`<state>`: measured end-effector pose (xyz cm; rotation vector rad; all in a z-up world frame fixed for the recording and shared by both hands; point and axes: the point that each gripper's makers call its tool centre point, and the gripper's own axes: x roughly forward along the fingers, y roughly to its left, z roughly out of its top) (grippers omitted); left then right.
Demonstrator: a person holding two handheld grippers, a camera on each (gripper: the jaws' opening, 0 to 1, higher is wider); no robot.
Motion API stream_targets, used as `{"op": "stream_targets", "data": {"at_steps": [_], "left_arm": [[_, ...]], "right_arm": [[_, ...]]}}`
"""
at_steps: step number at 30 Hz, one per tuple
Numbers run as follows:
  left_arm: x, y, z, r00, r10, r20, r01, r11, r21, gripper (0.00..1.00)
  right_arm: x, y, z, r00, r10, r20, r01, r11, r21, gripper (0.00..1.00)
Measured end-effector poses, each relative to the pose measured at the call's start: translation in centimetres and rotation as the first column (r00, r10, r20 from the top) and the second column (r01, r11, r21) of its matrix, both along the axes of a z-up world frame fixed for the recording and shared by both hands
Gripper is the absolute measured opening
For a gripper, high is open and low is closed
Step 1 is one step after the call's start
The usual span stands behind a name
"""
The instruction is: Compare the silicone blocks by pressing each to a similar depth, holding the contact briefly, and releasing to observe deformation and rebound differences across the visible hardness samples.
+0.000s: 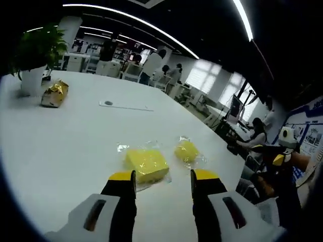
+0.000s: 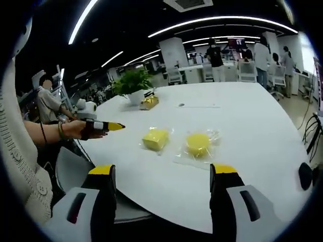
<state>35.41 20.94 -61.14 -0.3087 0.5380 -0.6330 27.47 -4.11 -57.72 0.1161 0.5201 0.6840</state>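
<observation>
Two yellow silicone blocks in clear bags lie on the white table. The square block sits just beyond my left gripper, whose jaws stand wide open above the table with nothing between them. To its right lies the round block. My right gripper is open too, held back over the table's near edge and apart from both blocks. In the right gripper view a hand holds the left gripper off the table's left side.
A potted plant and a gold packet stand at the table's far end, with a flat white strip near them. A chair is by the near edge. People and desks fill the background.
</observation>
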Motion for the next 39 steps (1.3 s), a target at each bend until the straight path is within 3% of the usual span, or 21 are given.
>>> {"op": "stream_targets", "data": {"at_steps": [4,7,10,17,25,31,36,39], "left_arm": [[-3.2,-0.5,1.8,0.999,-0.02,0.043,0.019,1.0,0.006,0.5],[-5.0,-0.3,2.4,0.998,-0.023,0.059,0.023,1.0,0.007,0.64],[-6.7,-0.1,2.5,0.999,-0.029,0.043,0.029,0.999,-0.014,0.74],[-9.3,-0.2,2.2,1.0,-0.022,0.014,0.022,1.0,-0.002,0.81],[-10.0,-1.2,1.7,0.999,-0.036,-0.031,0.036,0.999,0.017,0.86],[-10.0,-1.9,1.2,0.996,-0.046,-0.08,0.045,0.999,-0.015,0.87],[-9.0,-3.5,2.2,0.989,-0.026,-0.149,0.007,0.992,-0.128,0.86],[-7.6,-5.1,3.3,0.978,-0.015,-0.209,-0.039,0.968,-0.249,0.86]], "right_arm": [[-0.3,-0.1,0.0,1.0,0.03,-0.005,-0.03,0.999,0.036,0.75],[-0.6,-0.2,-0.1,0.999,0.043,-0.017,-0.042,0.996,0.08,0.79],[-0.8,-0.4,-0.4,0.998,0.045,-0.032,-0.041,0.992,0.119,0.81],[-1.8,-1.2,-1.9,0.996,0.062,-0.064,-0.054,0.991,0.119,0.86],[-2.1,-2.7,-2.1,0.997,0.042,-0.059,-0.033,0.99,0.134,0.86],[-2.1,-3.4,-2.1,0.998,0.024,-0.057,-0.016,0.99,0.141,0.85],[-2.0,-4.0,-2.1,0.998,0.013,-0.057,-0.005,0.989,0.147,0.84],[-1.7,-4.3,-2.2,0.998,0.007,-0.057,0.002,0.988,0.157,0.84]]}}
